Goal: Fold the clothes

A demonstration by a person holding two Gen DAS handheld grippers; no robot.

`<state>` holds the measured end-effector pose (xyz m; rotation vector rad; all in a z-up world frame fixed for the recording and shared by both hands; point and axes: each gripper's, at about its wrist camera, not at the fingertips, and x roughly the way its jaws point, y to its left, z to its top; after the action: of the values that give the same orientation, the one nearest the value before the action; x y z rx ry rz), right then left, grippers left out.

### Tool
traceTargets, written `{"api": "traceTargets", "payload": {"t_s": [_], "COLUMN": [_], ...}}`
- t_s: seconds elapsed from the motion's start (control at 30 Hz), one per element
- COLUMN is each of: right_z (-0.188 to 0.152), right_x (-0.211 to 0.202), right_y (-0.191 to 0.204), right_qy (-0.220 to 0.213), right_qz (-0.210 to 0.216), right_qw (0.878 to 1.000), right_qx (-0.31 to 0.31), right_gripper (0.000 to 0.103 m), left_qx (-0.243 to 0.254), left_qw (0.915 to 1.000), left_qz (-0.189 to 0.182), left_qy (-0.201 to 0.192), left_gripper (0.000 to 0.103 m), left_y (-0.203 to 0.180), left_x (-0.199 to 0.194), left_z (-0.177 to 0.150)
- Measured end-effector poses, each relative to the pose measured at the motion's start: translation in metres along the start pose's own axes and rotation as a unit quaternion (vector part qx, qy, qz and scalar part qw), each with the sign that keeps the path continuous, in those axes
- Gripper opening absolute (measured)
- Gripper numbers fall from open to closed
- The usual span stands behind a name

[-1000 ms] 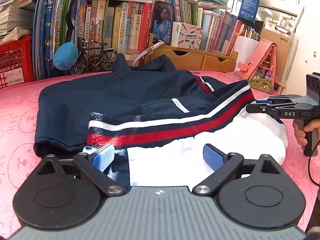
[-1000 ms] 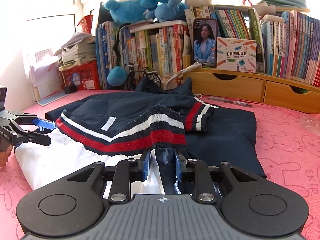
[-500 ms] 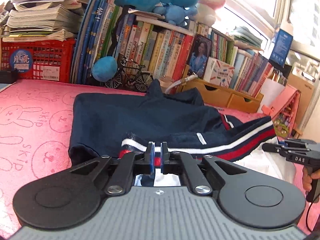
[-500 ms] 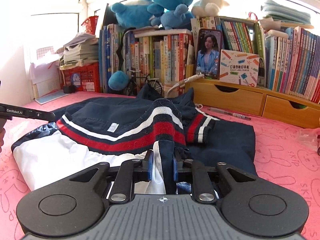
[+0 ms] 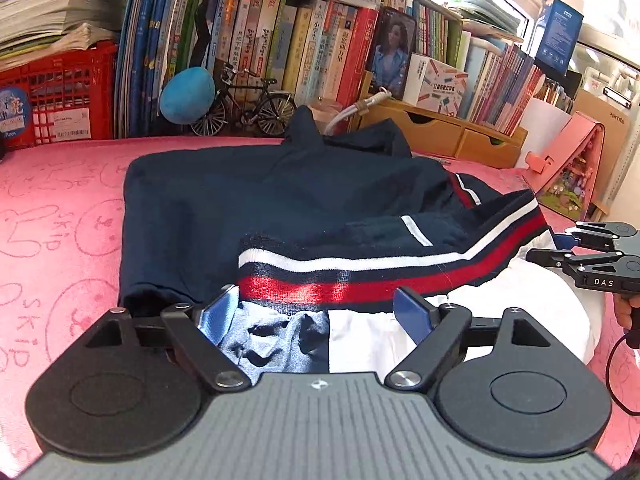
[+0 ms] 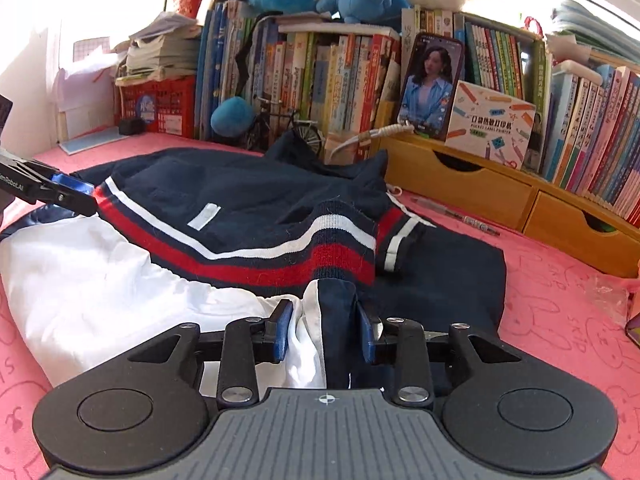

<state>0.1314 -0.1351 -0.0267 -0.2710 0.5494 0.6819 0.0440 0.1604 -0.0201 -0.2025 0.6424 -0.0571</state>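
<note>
- Now the left gripper (image 5: pixel 318 310) is opening wide again over the jacket (image 5: pixel 280 204) after pinching shut a moment ago: that corner is let go.
- Jacket lies mid-mat (image 5: pixel 60 220), striped hem (image 6: pixel 248 248) doubled back, so the fold looks placed.
- Right gripper (image 6: pixel 325 330), also opening, stands narrow; the pads look clear of the cloth between them.
- Count: one jacket, two grippers.

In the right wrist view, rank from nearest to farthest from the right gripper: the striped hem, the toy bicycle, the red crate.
From the right gripper:
1. Striped hem, just ahead.
2. Toy bicycle, behind the jacket, centre.
3. Red crate, far back left.
</note>
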Motion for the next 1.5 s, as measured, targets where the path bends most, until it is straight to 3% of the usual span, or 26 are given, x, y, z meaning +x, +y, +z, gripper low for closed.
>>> {"api": "traceTargets", "payload": {"t_s": [0.1, 0.17, 0.27, 0.33, 0.4, 0.43, 0.57, 0.7, 0.87, 0.97, 1.07, 1.23, 1.3, 1.43, 1.5], "right_z": [-0.007, -0.009, -0.012, -0.013, -0.012, -0.009, 0.006, 0.038, 0.082, 0.098, 0.095, 0.074, 0.069, 0.074, 0.083], "right_x": [0.008, 0.012, 0.012, 0.005, -0.005, -0.012, -0.044, -0.071, -0.042, 0.009, 0.061, 0.111, 0.116, 0.097, 0.103], "right_y": [-0.008, -0.011, -0.011, -0.007, 0.0, 0.004, 0.017, 0.018, -0.005, -0.032, -0.045, -0.045, -0.045, -0.042, -0.046], "right_qy": [0.021, 0.028, 0.024, 0.014, 0.001, -0.006, -0.048, -0.105, -0.133, -0.106, -0.061, -0.013, -0.015, -0.087, -0.088], "right_qz": [0.013, 0.02, 0.029, 0.041, 0.046, 0.046, 0.041, 0.017, -0.038, -0.04, -0.042, -0.047, -0.051, -0.076, -0.083], "right_qw": [0.999, 0.999, 0.998, 0.998, 0.999, 0.999, 0.998, 0.994, 0.99, 0.994, 0.997, 0.999, 0.999, 0.993, 0.993], "right_qx": [0.028, 0.037, 0.044, 0.041, 0.022, 0.012, -0.014, -0.036, -0.035, 0.009, 0.015, 0.004, 0.008, 0.011, 0.01], "right_gripper": [0.066, 0.068, 0.067, 0.034, 0.019, 0.016, 0.014, 0.014, 0.014, 0.014, 0.015, 0.02, 0.021, 0.021, 0.021], "left_qx": [0.008, 0.007, -0.002, -0.023, -0.051, -0.063, -0.076, -0.045, 0.0, 0.001, -0.021, -0.02, -0.021, -0.021, -0.016], "left_qw": [0.9997, 0.9994, 0.999, 0.9989, 0.998, 0.9973, 0.9962, 0.993, 0.9852, 0.9855, 0.9897, 0.9897, 0.9901, 0.989, 0.988], "left_qz": [0.018, 0.03, 0.044, 0.042, 0.036, 0.034, 0.029, 0.029, 0.062, 0.089, 0.108, 0.129, 0.125, 0.114, 0.117], "left_qy": [0.015, 0.017, 0.008, -0.001, -0.008, -0.012, -0.033, -0.105, -0.16, -0.145, -0.091, -0.057, -0.059, -0.092, -0.1], "left_gripper": [0.096, 0.095, 0.079, 0.055, 0.036, 0.034, 0.031, 0.028, 0.028, 0.028, 0.028, 0.031, 0.031, 0.032, 0.036], "left_y": [-0.004, -0.006, -0.008, -0.006, -0.004, -0.004, -0.009, -0.019, -0.024, -0.017, 0.001, 0.018, 0.022, 0.023, 0.023], "left_x": [0.012, 0.012, 0.005, -0.004, -0.016, -0.022, -0.043, -0.059, -0.02, 0.019, 0.066, 0.092, 0.092, 0.085, 0.087], "left_z": [-0.006, -0.007, -0.011, -0.015, -0.017, -0.018, -0.006, 0.039, 0.098, 0.11, 0.103, 0.085, 0.084, 0.093, 0.098]}}
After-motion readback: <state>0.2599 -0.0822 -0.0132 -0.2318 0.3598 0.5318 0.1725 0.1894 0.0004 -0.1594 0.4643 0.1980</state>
